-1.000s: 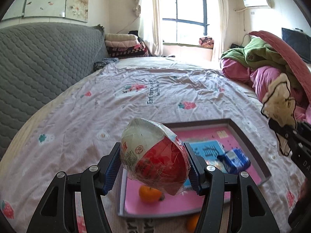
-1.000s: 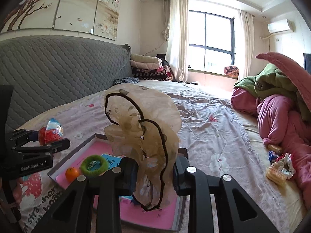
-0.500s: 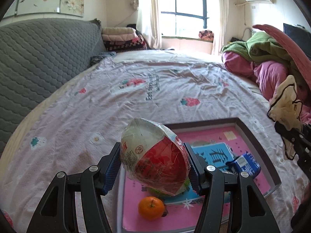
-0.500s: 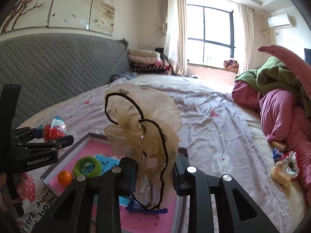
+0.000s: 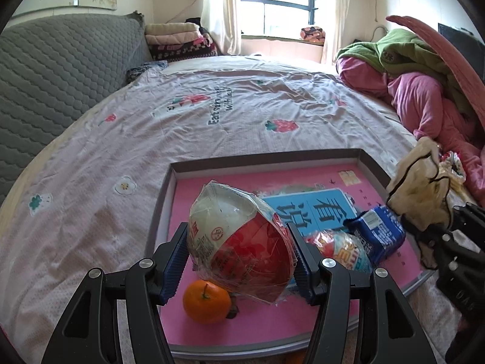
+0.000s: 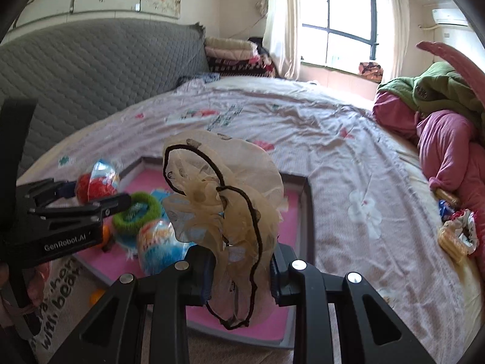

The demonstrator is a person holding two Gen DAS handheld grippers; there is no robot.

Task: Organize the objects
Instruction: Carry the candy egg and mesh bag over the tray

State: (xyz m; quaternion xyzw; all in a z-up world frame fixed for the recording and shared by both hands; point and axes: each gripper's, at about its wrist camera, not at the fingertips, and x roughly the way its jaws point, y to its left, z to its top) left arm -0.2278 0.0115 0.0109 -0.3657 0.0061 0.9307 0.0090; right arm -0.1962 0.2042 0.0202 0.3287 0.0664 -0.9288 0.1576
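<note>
My left gripper [image 5: 239, 254] is shut on a round red-and-white snack in a clear wrapper [image 5: 239, 242], held above the near left part of a grey-rimmed tray [image 5: 263, 159] with a pink floor. The tray holds an orange [image 5: 206, 301], a blue packet [image 5: 379, 232], a red-and-blue round pack [image 5: 342, 250] and a green hair ring [image 6: 136, 210]. My right gripper [image 6: 239, 270] is shut on a sheer beige scrunchie with black trim [image 6: 224, 200], over the tray's near right side. In the right wrist view the left gripper [image 6: 91, 195] shows at the left.
The tray lies on a bed with a pale strawberry-print sheet. A grey quilted headboard [image 5: 60, 69] runs along the left. Pink and green bedding [image 5: 424, 91] is piled at the right, with loose snack packets [image 6: 454, 233] beside it. A small orange thing [image 6: 97, 295] lies outside the tray's front.
Both grippers have sunk and tipped down toward the tray, which now fills more of each view. The grips on the wrapped snack and the scrunchie are unchanged.
</note>
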